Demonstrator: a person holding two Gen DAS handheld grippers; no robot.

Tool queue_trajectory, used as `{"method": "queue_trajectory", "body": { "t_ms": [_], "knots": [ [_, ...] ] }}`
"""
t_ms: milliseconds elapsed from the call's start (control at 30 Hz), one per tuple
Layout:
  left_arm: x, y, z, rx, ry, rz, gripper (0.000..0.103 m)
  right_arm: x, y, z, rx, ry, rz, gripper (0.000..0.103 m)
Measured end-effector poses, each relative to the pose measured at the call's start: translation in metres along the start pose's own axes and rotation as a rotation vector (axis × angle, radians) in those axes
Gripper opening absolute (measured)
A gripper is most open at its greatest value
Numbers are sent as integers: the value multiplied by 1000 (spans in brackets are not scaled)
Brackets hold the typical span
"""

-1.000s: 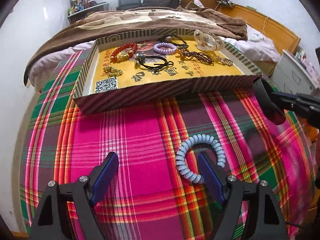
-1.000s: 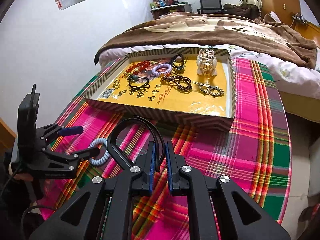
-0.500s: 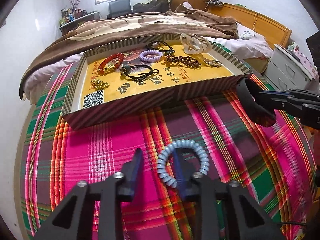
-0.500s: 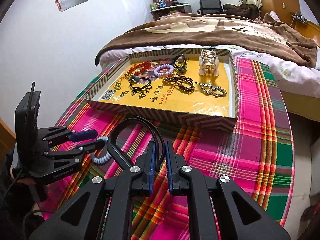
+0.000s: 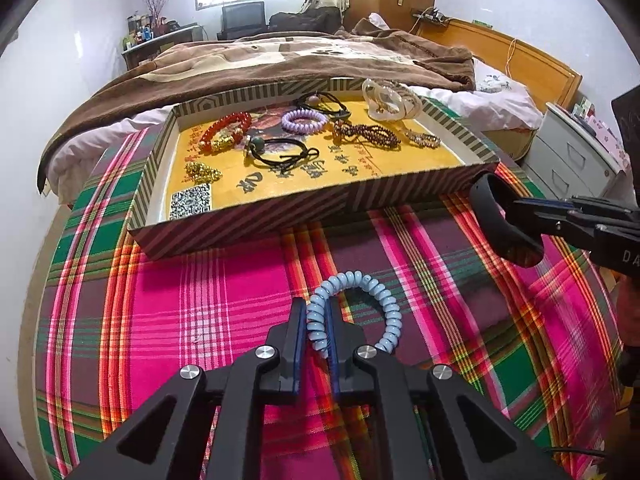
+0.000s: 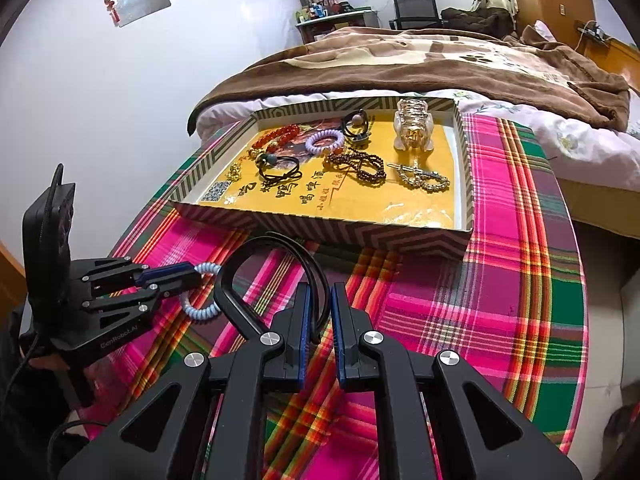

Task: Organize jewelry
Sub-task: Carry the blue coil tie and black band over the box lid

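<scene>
A: Where's the blue coil band (image 5: 362,304) relative to the tray (image 5: 256,222)?

B: On the plaid cloth (image 5: 200,312) of the bench, on the near side of the tray's striped front wall and apart from it. The left tool (image 5: 317,330) has it: the jaws are closing, pads pressing on the loop's left side, with the rest of the coil curving out to the right of the fingers.

A: And the right tool (image 6: 320,312)?

B: Narrow, clamped on a black band (image 6: 256,276). In its own view the band loops out to the left of the fingers, also on the near side of the tray. In the left view the same tool (image 5: 520,206) shows near the tray's front right corner, the black band (image 5: 500,220) hanging off its tip.

A: What's inside the tray?

B: On its yellow floor: a red bead bracelet (image 5: 226,130) toward the back left, a small gold piece (image 5: 203,171) nearer the front left above a QR code print (image 5: 191,201), a black cord with a green bead (image 5: 280,152) in the middle, a lilac coil band (image 5: 304,121) behind that, a dark beaded strand (image 5: 368,133) to the right, a gold clip (image 5: 423,139) further right, and a clear claw clip (image 5: 390,98) at the back right corner.

A: Beyond the tray?

B: A bed with a brown blanket (image 5: 300,56) lies just behind its back wall.
</scene>
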State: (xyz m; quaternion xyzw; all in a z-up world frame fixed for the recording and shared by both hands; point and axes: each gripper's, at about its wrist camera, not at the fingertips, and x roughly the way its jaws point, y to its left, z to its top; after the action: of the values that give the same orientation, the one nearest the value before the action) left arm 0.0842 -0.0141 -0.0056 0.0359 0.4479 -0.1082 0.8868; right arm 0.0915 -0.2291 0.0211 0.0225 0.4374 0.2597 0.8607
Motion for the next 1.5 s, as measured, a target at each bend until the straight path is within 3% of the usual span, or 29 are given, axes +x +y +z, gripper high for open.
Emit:
{"method": "queue_trajectory", "body": {
  "t_ms": [600, 967, 1500],
  "knots": [
    [-32, 7, 12, -35, -89, -26, 10, -17, 9, 4, 4, -48, -1, 10],
    [-54, 20, 54, -45, -179, -38, 10, -28, 8, 25, 27, -105, -21, 10],
    [-18, 57, 108, -116, -192, -31, 10, 8, 0, 64, 73, -99, -83, 10]
  ]
}}
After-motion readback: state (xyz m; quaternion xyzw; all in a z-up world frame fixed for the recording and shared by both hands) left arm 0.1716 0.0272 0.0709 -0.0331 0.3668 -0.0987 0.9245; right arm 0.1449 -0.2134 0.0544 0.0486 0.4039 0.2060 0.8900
